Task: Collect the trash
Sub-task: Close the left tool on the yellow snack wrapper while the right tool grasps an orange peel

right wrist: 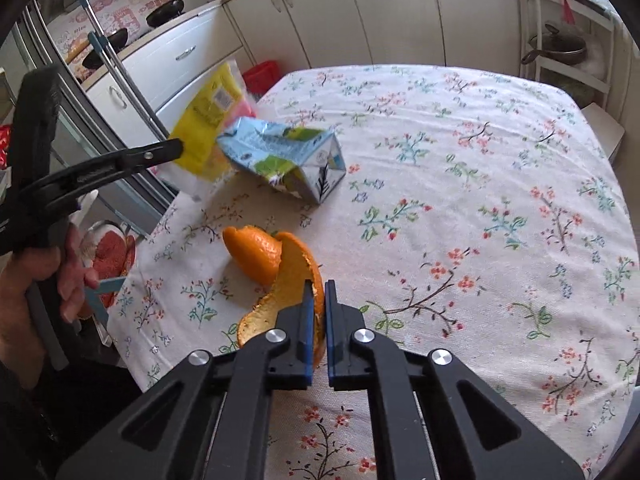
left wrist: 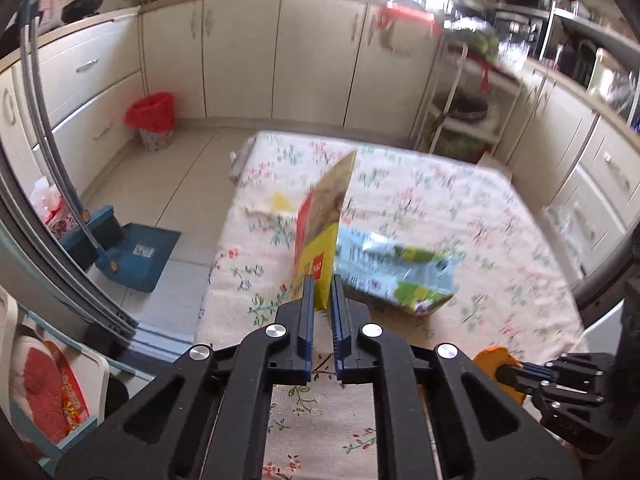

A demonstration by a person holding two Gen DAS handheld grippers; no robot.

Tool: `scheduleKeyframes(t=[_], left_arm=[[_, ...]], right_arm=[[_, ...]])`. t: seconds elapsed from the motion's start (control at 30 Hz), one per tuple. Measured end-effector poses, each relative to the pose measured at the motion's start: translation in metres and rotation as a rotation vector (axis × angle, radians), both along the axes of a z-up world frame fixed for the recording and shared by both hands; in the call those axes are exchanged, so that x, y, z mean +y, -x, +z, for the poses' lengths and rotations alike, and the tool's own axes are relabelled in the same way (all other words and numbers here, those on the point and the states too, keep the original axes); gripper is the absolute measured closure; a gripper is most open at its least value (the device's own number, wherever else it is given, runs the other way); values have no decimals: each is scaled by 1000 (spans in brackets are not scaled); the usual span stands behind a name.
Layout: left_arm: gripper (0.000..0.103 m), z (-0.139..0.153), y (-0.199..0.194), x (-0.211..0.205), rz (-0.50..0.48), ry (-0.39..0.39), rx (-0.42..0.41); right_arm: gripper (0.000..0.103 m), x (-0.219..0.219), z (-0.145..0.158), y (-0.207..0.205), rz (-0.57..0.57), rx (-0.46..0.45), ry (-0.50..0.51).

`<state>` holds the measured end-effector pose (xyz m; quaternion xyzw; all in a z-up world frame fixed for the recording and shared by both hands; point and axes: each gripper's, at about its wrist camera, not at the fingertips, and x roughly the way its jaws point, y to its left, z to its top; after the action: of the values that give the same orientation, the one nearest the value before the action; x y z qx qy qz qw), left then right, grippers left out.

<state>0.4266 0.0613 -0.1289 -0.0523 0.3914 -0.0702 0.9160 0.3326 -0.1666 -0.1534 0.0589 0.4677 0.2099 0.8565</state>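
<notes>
Left gripper (left wrist: 323,288): clamped on wrapper (left wrist: 320,232), upright ahead. Right gripper (right wrist: 318,292): clamped on peel (right wrist: 280,280). Bin (left wrist: 154,120): far ahead-left, left nearer.

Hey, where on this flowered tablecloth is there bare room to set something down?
The whole right half and far end of the flowered tablecloth are bare, right of the crushed blue-and-white carton. It is crowded near the left edge: the carton, the yellow snack bag and the orange peel sit close together.
</notes>
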Motion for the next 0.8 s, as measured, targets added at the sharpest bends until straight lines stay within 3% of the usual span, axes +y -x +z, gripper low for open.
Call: scheduleKeyframes(t=[0.4, 0.8], left_arm=[[98, 37, 40, 9, -16, 127, -132], [98, 49, 98, -8, -75, 166, -199]], right_arm=[[98, -25, 15, 7, -78, -45, -45], [98, -33, 25, 26, -103, -85, -64]])
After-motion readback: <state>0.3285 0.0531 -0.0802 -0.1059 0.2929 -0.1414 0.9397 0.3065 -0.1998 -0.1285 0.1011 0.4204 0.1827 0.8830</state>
